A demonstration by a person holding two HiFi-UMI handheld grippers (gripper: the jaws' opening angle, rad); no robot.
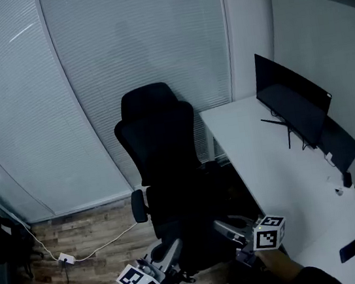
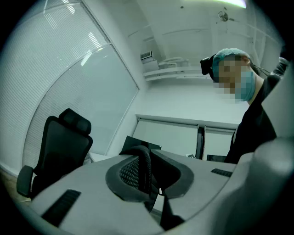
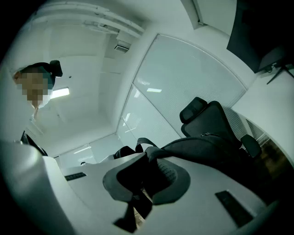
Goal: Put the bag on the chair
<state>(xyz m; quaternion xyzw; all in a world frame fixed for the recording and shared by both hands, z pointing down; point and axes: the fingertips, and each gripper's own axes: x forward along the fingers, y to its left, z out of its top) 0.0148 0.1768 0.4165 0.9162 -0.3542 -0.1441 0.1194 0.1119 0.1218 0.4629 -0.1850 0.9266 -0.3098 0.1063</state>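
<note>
I hold the left tool (image 1: 171, 255) and right tool (image 1: 229, 231) each clamped on a strap of the black bag (image 1: 194, 231), slung nine-to-three between them, with the chair (image 1: 161, 140) at twelve o'clock, about equally near both, so I judge the move runs straight ahead.

Your bag (image 3: 206, 149) is black and soft, hanging near you with its straps (image 2: 146, 167) pinched in your left gripper (image 2: 148, 176) and right gripper (image 3: 147, 180). It's right in front of the black high-back chair (image 1: 157, 141), which stands upright, facing you.
</note>
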